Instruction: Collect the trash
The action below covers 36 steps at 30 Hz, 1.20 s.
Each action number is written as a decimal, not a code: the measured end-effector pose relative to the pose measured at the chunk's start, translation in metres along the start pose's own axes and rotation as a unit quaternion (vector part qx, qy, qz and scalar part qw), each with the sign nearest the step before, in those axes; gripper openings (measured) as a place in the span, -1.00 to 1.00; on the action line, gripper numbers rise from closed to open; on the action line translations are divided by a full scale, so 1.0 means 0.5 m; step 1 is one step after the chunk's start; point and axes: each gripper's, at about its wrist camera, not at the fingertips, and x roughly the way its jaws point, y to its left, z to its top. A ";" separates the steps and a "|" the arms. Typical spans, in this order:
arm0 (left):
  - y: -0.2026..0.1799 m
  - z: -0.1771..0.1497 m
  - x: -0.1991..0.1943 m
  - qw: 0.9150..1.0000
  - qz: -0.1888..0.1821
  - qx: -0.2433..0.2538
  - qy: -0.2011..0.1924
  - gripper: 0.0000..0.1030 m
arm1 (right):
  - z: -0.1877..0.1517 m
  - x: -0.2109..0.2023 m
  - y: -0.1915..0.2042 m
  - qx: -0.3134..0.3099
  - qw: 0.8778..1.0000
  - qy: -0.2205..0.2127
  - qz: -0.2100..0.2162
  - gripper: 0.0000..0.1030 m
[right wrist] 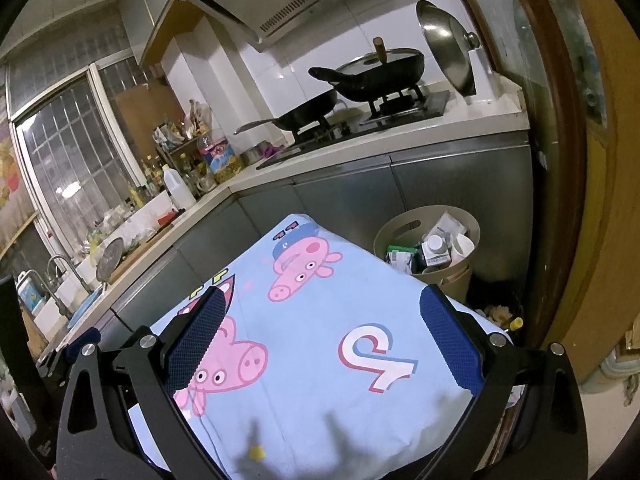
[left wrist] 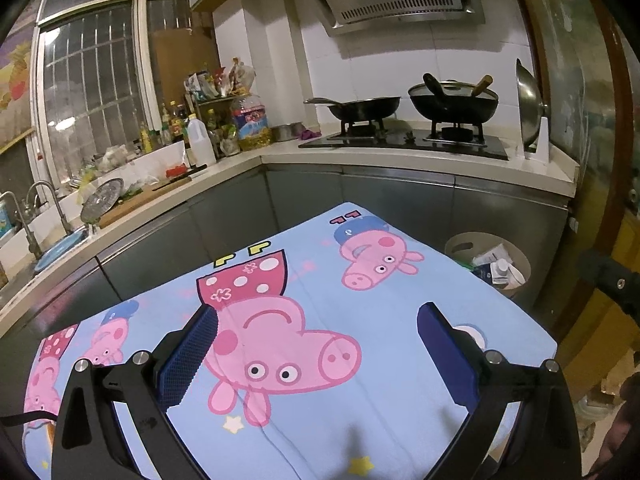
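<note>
A beige trash bin (right wrist: 404,232) stands on the floor beyond the table's far right corner, filled with cartons, a paper cup and wrappers (right wrist: 436,248). It also shows in the left wrist view (left wrist: 460,246). My left gripper (left wrist: 320,320) is open and empty above the blue cartoon-pig tablecloth (left wrist: 380,320). My right gripper (right wrist: 324,308) is open and empty above the same cloth (right wrist: 340,280), nearer the bin. No loose trash shows on the cloth.
Grey kitchen cabinets (left wrist: 400,200) wrap around behind the table. The counter holds a stove with two black pans (left wrist: 452,104), bottles (left wrist: 200,140), a cutting board and a sink (left wrist: 60,248). A wooden door frame (right wrist: 560,160) is at the right. Small debris lies on the floor (right wrist: 500,312).
</note>
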 end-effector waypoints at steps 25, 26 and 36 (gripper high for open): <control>-0.002 0.000 -0.003 1.000 0.014 0.006 -0.007 0.93 | 0.006 0.000 0.002 0.002 1.000 -0.001 0.009 0.88; -0.001 -0.001 -0.001 1.000 0.013 0.007 -0.005 0.93 | 0.005 0.000 0.002 0.002 1.000 -0.001 0.009 0.88; 0.002 -0.021 0.024 1.000 0.008 0.012 0.016 0.93 | 0.004 0.002 0.005 0.006 1.000 0.003 0.008 0.88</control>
